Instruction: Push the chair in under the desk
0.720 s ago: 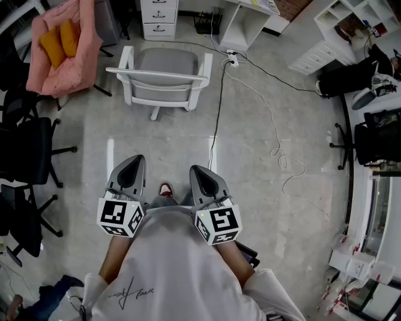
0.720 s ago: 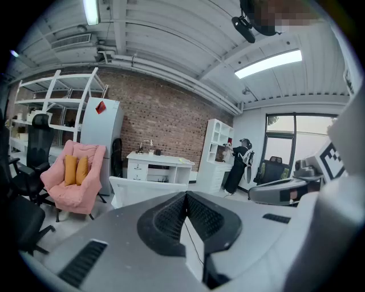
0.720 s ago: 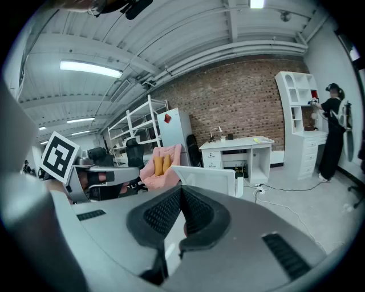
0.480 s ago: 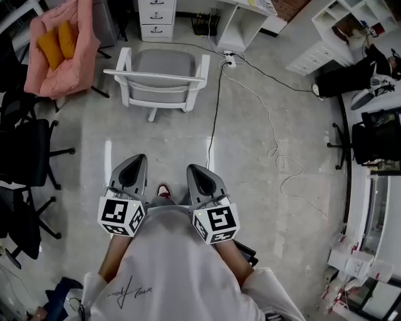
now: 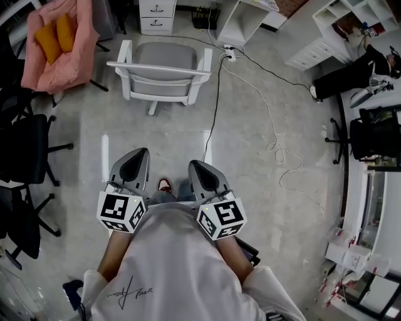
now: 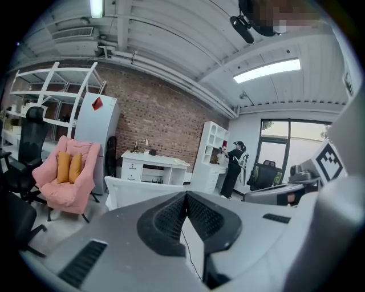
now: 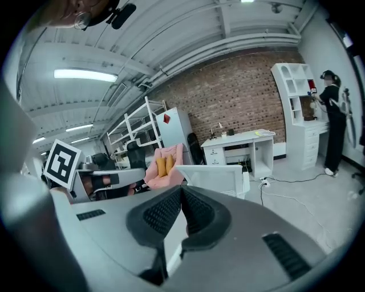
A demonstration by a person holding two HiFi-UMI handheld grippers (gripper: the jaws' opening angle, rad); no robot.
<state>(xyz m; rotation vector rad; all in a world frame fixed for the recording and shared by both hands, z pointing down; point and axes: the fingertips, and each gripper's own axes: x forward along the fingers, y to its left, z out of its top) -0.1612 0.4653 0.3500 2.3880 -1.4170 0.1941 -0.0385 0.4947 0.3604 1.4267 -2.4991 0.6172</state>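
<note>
A white chair [image 5: 160,69] with a grey seat stands on the floor, its backrest toward me, well ahead of both grippers. Behind it is the white desk [image 5: 241,15] with a drawer unit [image 5: 156,9]. My left gripper [image 5: 133,162] and right gripper [image 5: 199,169] are held side by side in front of my body, both shut and holding nothing. In the left gripper view the chair [image 6: 134,191] shows just over the shut left gripper [image 6: 186,197], with the desk [image 6: 154,162] beyond. The right gripper view has the chair [image 7: 219,178] and desk [image 7: 239,140] past the shut right gripper [image 7: 181,191].
A pink armchair [image 5: 56,44] with orange cushions stands left of the chair. Black office chairs [image 5: 25,150] line the left side. A cable [image 5: 269,119] runs from a power strip [image 5: 229,56] across the floor. A person in black [image 5: 351,75] stands at the white shelves, far right.
The chair has slid a little up and the grippers a little down in the head view. Both grippers stay shut and side by side.
</note>
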